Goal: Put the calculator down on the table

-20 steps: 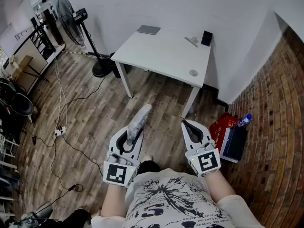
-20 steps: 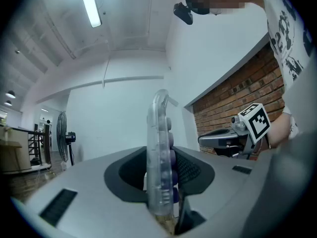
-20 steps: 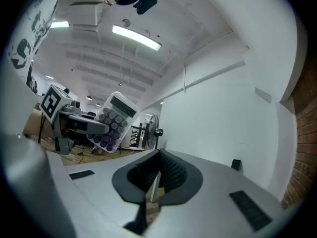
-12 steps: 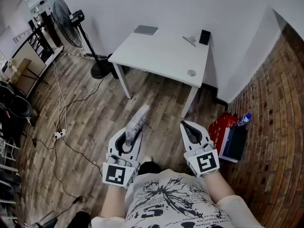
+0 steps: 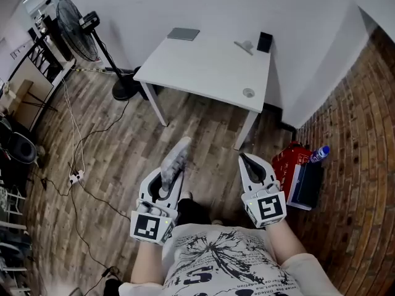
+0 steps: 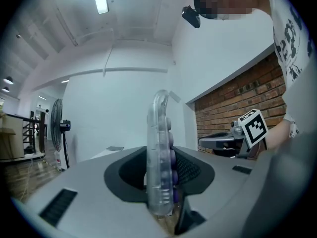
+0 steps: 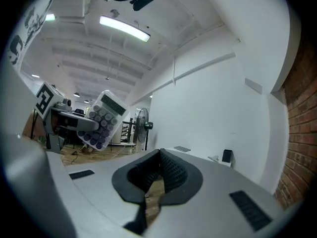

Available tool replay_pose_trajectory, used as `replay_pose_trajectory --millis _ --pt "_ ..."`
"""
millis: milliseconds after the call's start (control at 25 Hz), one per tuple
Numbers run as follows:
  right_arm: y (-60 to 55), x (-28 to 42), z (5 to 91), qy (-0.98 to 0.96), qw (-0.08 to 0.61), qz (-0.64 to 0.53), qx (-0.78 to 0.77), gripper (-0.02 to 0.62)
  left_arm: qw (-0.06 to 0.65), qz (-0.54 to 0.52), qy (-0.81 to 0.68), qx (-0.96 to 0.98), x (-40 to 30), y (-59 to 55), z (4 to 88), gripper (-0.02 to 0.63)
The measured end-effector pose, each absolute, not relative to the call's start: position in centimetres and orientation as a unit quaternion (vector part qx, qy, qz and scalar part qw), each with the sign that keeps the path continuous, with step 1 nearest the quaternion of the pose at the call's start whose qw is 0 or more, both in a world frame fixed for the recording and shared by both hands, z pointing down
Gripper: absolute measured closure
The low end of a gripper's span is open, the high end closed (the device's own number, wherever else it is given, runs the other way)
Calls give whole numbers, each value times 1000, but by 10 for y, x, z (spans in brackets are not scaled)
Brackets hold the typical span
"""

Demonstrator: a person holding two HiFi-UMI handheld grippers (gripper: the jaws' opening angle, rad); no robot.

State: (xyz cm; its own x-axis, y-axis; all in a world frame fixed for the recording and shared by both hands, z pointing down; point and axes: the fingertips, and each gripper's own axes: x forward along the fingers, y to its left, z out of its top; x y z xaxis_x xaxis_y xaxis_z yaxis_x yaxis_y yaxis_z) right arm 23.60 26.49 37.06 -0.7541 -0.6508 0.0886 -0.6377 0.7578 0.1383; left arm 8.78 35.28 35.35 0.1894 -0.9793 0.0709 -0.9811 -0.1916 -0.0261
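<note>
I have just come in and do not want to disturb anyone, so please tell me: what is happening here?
A person stands on the wooden floor, a little back from a white table, with a hand-held gripper in each hand. The left hand-held gripper is shut on a calculator, which is held on its edge and sticks out ahead. The right hand-held gripper is shut and holds nothing. The calculator is not yet on the table; it is in the air above the floor.

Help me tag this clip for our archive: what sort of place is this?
Probably a plain office or studio workroom: a white table set against a bare white wall, a standing fan on the wood floor, and a brick wall on the right.
</note>
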Motion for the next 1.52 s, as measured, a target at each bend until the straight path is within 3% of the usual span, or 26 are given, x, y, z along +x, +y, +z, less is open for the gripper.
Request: replay_pose_trajectory --millis 320,1000,1520 --pt "202 163 402 -934 95 -38 343 581 29 27 -616 786 21 272 375 463" --pt "17 -35 398 -883 94 18 460 580 28 35 -517 855 -196 69 363 463" --pt "-100 -21 429 -852 112 53 509 580 78 67 -475 874 -187 -67 412 463"
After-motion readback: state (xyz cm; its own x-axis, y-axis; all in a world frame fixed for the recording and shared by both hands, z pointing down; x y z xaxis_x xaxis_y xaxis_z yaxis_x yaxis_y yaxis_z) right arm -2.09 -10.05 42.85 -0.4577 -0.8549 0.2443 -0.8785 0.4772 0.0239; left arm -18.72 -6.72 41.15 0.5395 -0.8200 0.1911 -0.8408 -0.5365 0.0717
